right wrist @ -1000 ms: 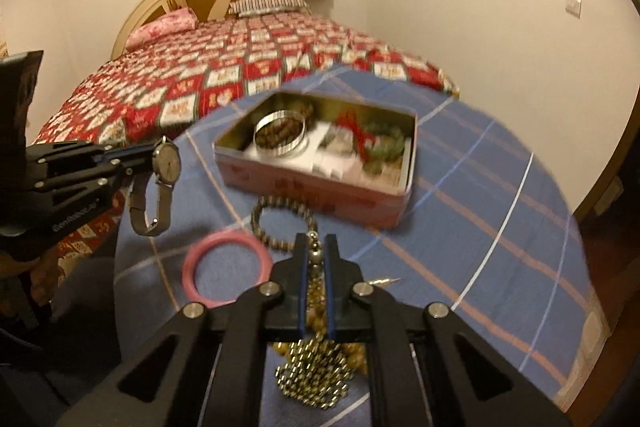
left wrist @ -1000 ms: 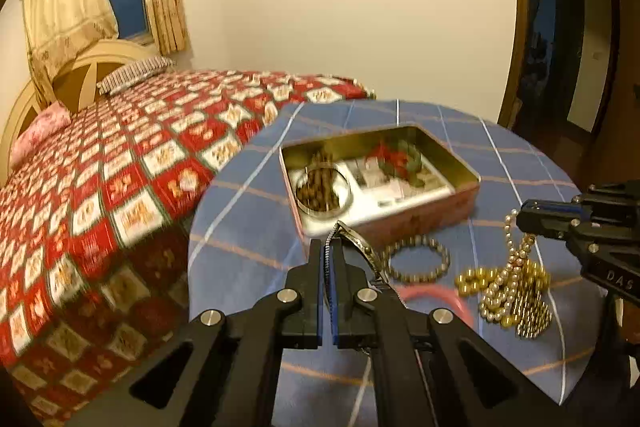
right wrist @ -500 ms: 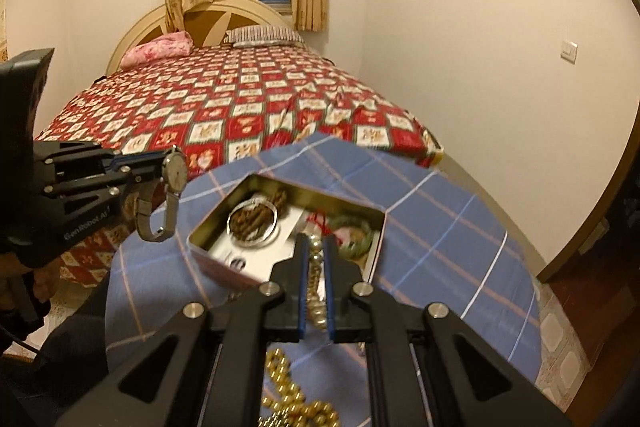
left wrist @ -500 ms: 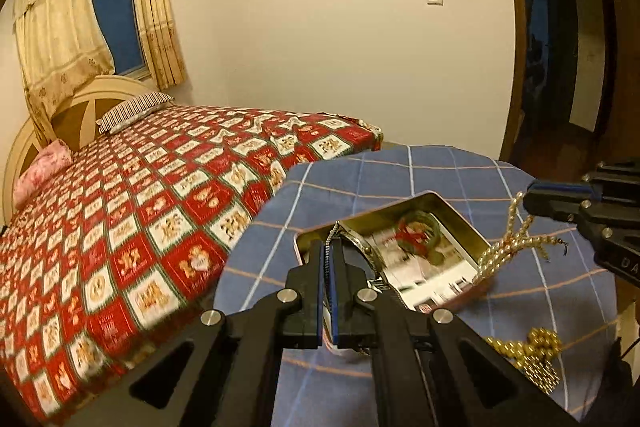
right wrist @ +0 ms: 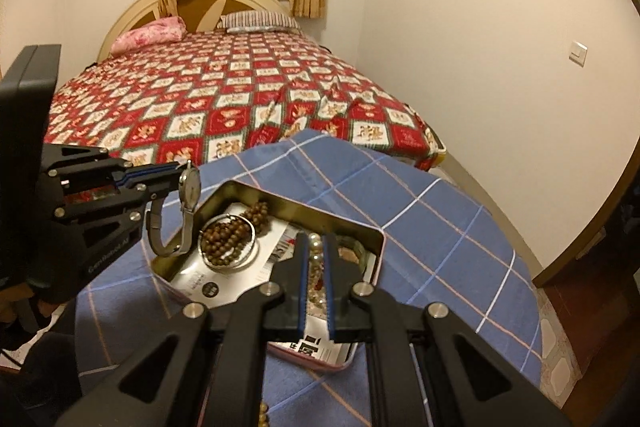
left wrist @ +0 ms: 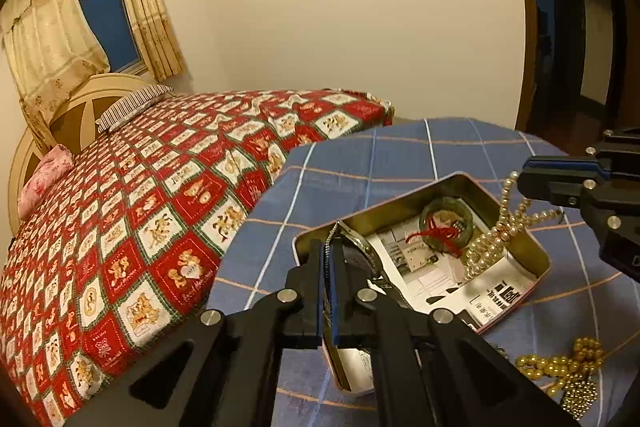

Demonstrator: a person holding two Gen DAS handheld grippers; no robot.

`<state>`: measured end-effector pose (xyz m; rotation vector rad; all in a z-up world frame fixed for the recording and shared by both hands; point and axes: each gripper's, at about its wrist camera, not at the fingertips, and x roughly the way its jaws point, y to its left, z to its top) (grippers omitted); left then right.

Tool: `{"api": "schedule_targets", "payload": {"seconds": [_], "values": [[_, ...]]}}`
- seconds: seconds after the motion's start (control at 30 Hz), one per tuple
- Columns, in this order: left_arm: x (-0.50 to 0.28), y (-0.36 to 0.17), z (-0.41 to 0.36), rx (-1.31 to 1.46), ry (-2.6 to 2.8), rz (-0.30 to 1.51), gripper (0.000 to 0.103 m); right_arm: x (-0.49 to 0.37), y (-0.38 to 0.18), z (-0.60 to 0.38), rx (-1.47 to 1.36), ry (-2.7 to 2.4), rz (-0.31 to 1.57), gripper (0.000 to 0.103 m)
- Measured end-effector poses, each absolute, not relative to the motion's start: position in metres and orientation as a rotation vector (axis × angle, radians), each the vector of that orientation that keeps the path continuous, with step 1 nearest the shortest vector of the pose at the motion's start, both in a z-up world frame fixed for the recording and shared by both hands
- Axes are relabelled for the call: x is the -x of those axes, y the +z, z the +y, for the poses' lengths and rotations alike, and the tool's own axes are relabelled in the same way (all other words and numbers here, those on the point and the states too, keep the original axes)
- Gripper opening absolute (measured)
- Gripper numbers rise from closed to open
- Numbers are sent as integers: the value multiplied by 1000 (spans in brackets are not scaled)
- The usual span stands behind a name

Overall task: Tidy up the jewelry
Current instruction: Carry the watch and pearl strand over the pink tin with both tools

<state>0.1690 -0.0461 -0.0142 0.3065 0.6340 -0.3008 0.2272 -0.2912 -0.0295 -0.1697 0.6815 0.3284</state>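
The round table under its blue plaid cloth filled the foreground, with the bed in its red patchwork quilt behind it, and on the cloth sat the open rectangular tin, lined with printed paper. I had both tools hovering over that tin. The left gripper was clenched on the wristwatch, pinching it at the case so the metal bracelet looped down over the tin's near corner, beside the ring of brown wooden beads already lying inside. The right gripper was clamped on the pearl necklace, whose strands hung into the tin next to the green bangle with the red tassel. A heap of gold beads was left out on the cloth. To finish well, I judged I should lower each piece until its slack rested on the paper before letting go, keeping the watch clear of the rim and the pearls off the tassel so nothing snagged or spilled over the wall.
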Motion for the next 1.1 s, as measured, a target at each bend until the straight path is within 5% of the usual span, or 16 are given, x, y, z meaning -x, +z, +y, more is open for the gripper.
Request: {"api": "schedule_targets", "payload": {"seconds": [1.1], "values": [[-198,-58,-57,-332,-261,715,5,-269,-71,-296,193,253,767,9]]}}
